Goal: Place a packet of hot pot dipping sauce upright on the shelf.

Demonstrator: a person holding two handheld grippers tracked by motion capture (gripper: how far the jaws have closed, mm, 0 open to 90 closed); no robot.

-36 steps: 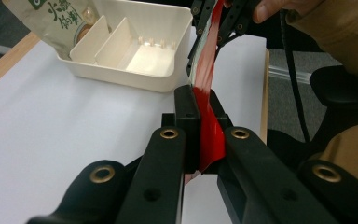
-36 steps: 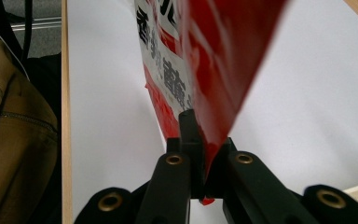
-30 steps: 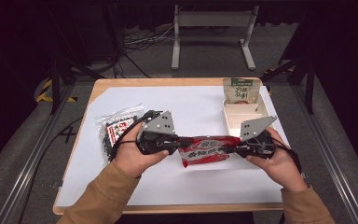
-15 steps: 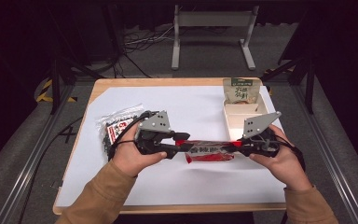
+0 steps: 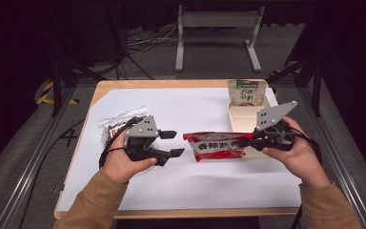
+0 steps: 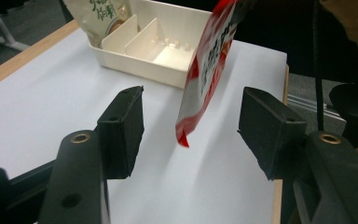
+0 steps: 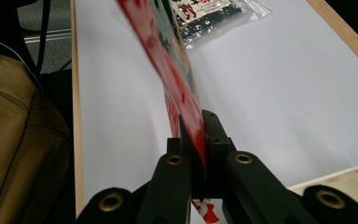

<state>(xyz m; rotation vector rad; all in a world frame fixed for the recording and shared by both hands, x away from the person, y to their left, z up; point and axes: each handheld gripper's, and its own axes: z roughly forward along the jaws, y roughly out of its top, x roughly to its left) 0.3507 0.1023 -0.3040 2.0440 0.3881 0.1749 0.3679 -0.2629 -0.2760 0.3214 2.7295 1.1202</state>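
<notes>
A red snack packet (image 5: 217, 145) hangs over the white table sheet, held by its right end. My right gripper (image 5: 245, 141) is shut on that end; in the right gripper view its jaws (image 7: 198, 135) pinch the red film (image 7: 177, 84) edge-on. My left gripper (image 5: 173, 143) sits just left of the packet, and its jaws have just been opening. In the left gripper view they stand apart (image 6: 191, 116), and the packet's free corner (image 6: 207, 70) hangs ahead of them, touching neither pad.
A white divided tray (image 5: 240, 117) sits at the right rear, with a pale green pouch (image 5: 247, 91) standing at its far end. A clear bag of dark items (image 5: 116, 125) lies behind my left hand. The table's wooden edge (image 5: 171, 212) runs along the front.
The left gripper has opened, released the packet's left end and drawn back to the left. The right gripper has risen slightly, and it alone holds the packet.
</notes>
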